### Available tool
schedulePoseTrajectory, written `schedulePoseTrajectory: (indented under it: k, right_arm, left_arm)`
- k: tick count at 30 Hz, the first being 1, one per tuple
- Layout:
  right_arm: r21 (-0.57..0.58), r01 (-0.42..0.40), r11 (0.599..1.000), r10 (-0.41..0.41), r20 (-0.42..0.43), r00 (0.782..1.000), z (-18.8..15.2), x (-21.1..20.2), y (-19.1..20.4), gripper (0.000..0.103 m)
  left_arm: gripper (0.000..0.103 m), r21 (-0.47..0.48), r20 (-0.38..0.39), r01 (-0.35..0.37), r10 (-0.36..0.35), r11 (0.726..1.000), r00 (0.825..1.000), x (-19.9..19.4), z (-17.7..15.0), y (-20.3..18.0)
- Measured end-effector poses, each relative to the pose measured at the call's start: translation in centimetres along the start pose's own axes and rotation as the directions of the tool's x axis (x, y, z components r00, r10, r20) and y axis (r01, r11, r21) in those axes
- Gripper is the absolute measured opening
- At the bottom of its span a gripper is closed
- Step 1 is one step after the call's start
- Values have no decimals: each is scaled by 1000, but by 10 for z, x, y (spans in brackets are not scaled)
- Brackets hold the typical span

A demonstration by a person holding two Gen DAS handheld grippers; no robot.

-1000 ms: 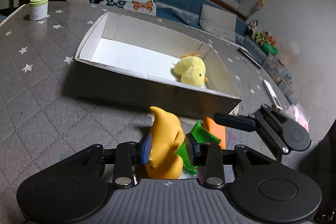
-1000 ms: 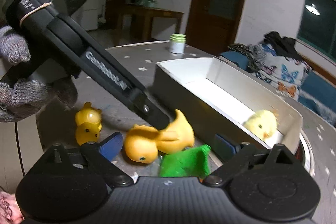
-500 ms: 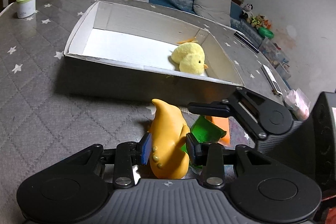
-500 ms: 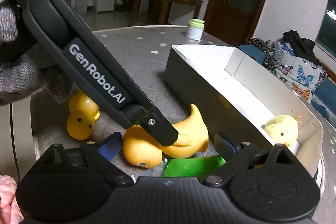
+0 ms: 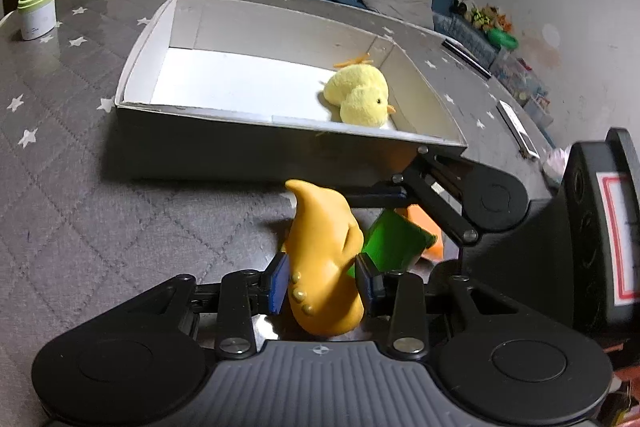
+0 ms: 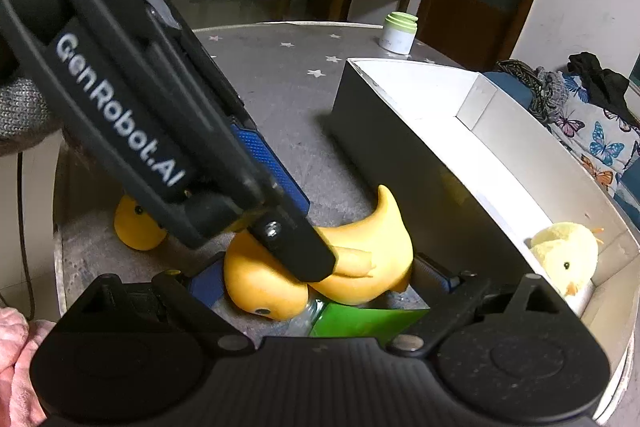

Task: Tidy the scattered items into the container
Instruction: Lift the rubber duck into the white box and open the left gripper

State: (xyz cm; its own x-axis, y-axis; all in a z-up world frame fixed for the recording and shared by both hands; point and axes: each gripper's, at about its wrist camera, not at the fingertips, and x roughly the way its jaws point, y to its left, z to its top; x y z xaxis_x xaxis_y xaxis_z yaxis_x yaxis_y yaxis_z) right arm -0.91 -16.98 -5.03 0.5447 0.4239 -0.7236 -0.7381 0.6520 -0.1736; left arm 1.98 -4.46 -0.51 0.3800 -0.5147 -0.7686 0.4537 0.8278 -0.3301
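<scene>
A: Left wrist view: the left claw [image 5: 322, 287] is clamped on the rubber duck [image 5: 324, 259], which is near the box [image 5: 256, 115]. To do it well?

B: Right wrist view: the right claw [image 6: 320, 285] gapes, holding nothing. Clear the box [image 6: 404, 131] wall before releasing beside the plush chick [image 6: 564, 261].
</scene>
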Motion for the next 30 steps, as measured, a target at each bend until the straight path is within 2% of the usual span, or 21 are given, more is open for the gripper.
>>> schedulePoseTrajectory:
  k: [11,19,24,30]
  right_arm:
    - [-5,16,1000,-16,7,1000,-1,0,1,94]
    - [4,28,1000,-28,11,1000,-1,-1,4,94]
    - [-10,50,999,-49,41,998,3,-15,8,94]
    - [-32,98,995,-94,101,990,19,-37,4,94]
  left_arm:
    - [44,-11,-28,15,-15,1000,999,9,3,4]
    - [43,-14,-23,19,-20,1000,1000,4,-1,1]
    - [43,10,6,11,-11,1000,1000,-13,-1,-8]
    - [43,71,92,-8,1,997,996,-44,16,-26]
